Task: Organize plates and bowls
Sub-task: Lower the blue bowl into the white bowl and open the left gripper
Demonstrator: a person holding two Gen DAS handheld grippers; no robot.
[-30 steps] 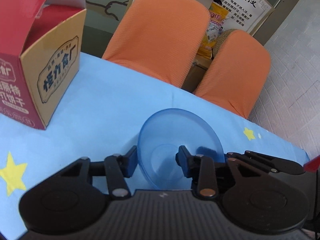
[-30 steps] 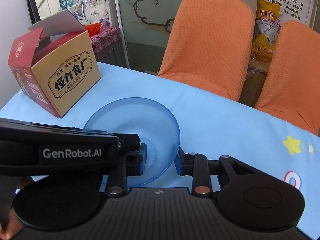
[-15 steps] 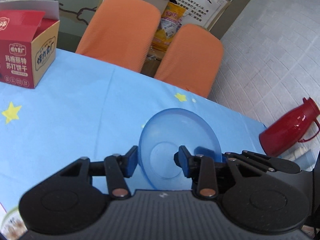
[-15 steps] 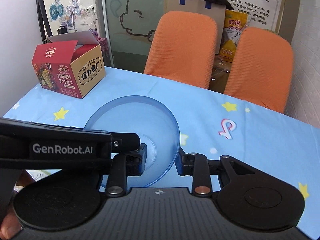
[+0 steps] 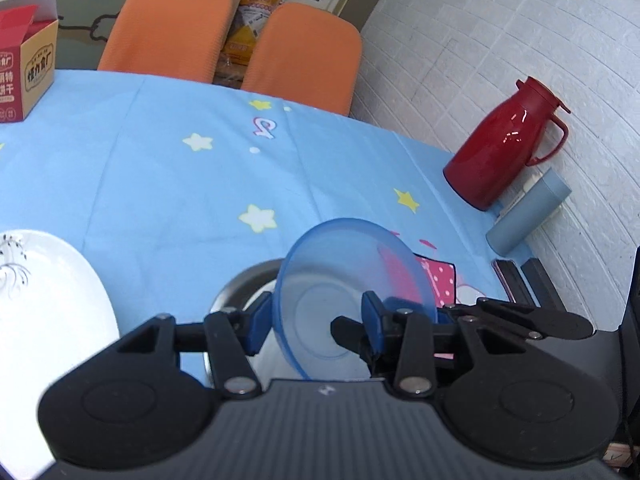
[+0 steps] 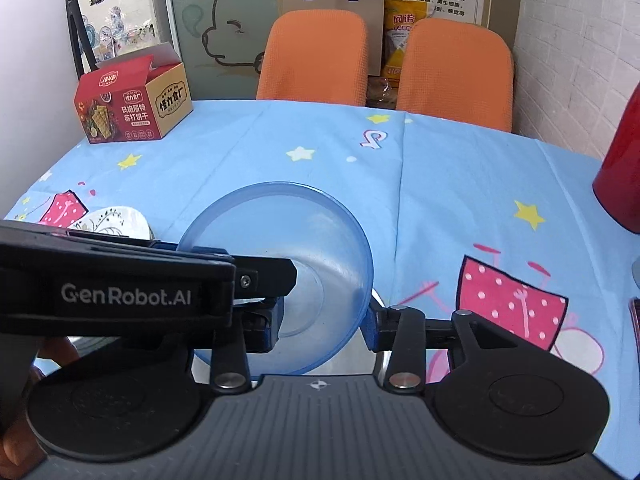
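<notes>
A clear blue plastic bowl [image 5: 352, 288] is held tilted by both grippers, one on each side of its rim. My left gripper [image 5: 316, 314] is shut on its left rim; my right gripper [image 6: 326, 324] is shut on its right rim, and the bowl [image 6: 280, 248] fills the space between them. Below the bowl a steel bowl [image 5: 240, 292] sits on the blue tablecloth, mostly hidden. A white plate [image 5: 48, 312] with a dark sprig pattern lies at the left, also seen in the right wrist view [image 6: 116, 220].
A red thermos jug [image 5: 504, 144] and a grey-blue box [image 5: 528, 212] stand at the right by the white wall. A red and tan biscuit carton [image 6: 132, 104] stands far left. Two orange chairs [image 6: 384, 64] line the far table edge.
Both grippers, still holding the blue bowl, have pulled back and swung right. The carton has receded. The white plate, steel bowl and thermos have come into view.
</notes>
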